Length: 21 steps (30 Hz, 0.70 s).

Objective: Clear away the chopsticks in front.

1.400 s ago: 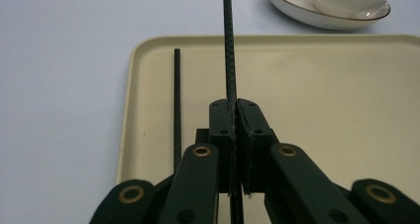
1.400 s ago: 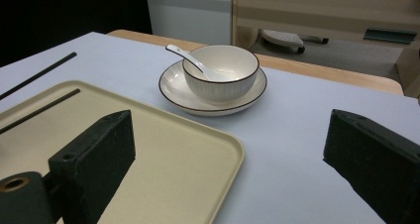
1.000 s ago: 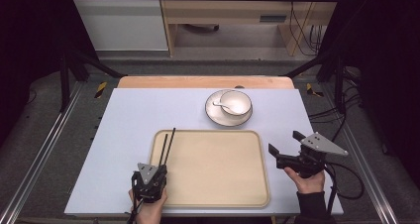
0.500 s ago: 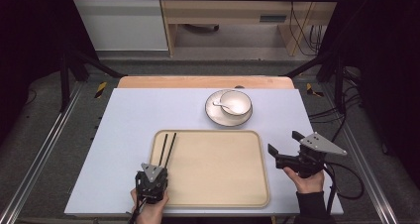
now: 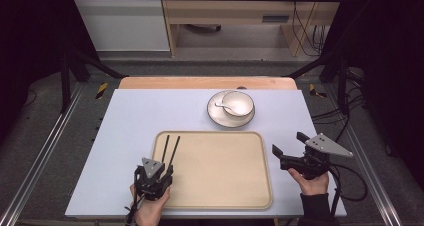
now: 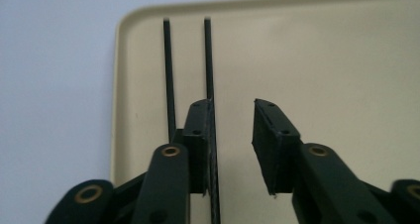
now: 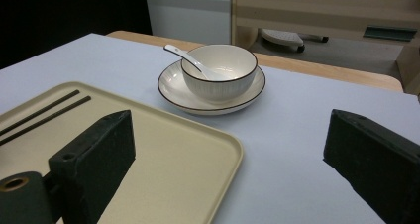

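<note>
Two black chopsticks (image 5: pixel 169 151) lie side by side along the left part of the beige tray (image 5: pixel 220 196), and the left gripper (image 6: pixel 233 135) sits over their near ends with its jaws apart, gripping nothing. Right of the tray, the right gripper (image 5: pixel 289 150) has jaws spread wide above the table (image 5: pixel 145 116). Beyond the tray, a bowl (image 5: pixel 237 103) with a spoon (image 5: pixel 220 105) stands on a plate (image 5: pixel 216 116).

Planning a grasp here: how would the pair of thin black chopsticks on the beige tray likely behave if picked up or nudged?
The thin black chopsticks look straight and rigid, so probably stiff and light. Their slender smooth shafts may roll or slide on the flat beige tray. Lying low, they give the open left gripper little to pinch.
</note>
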Available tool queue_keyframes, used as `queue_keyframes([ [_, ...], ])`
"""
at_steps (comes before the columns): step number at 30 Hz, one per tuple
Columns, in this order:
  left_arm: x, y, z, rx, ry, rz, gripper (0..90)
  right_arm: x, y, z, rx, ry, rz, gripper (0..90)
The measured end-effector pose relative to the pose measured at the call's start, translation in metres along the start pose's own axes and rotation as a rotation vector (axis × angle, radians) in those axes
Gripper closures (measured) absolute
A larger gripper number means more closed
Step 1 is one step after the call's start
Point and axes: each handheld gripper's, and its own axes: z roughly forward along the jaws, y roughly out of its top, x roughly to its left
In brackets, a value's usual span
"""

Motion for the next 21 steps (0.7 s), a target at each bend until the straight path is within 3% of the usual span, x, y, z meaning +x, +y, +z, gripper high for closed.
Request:
queue_keyframes([
  [1, 0.004, 0.011, -0.006, -0.043, -0.042, 0.009, 59.2, -0.001, 0.0, -0.001, -0.005, -0.004, 0.001, 5.8],
  [2, 0.004, 0.011, -0.006, -0.043, -0.042, 0.009, 56.4, -0.001, 0.0, -0.001, -0.005, -0.004, 0.001, 5.8],
  [5, 0.013, 0.028, -0.013, -0.092, -0.09, 0.062, 50.8, -0.002, 0.001, -0.003, -0.01, -0.005, -0.001, 5.7],
  [7, 0.02, 0.04, -0.015, -0.116, -0.138, 0.083, 39.1, -0.002, 0.001, -0.004, -0.015, -0.006, 0.001, 5.6],
  [8, 0.02, 0.04, -0.015, -0.116, -0.138, 0.083, 36.1, -0.002, 0.001, -0.004, -0.015, -0.006, 0.001, 5.6],
  [13, 0.038, 0.06, -0.017, -0.153, -0.234, 0.082, 23.4, -0.003, 0.001, -0.005, -0.018, -0.011, 0.009, 5.2],
  [16, 0.047, 0.062, -0.02, -0.157, -0.246, 0.109, 15.7, -0.005, 0.0, -0.006, -0.018, -0.013, 0.014, 5.1],
  [21, 0.063, 0.056, -0.024, -0.178, -0.243, 0.135, 12.5, -0.007, -0.001, -0.005, -0.01, -0.017, 0.016, 4.9],
])
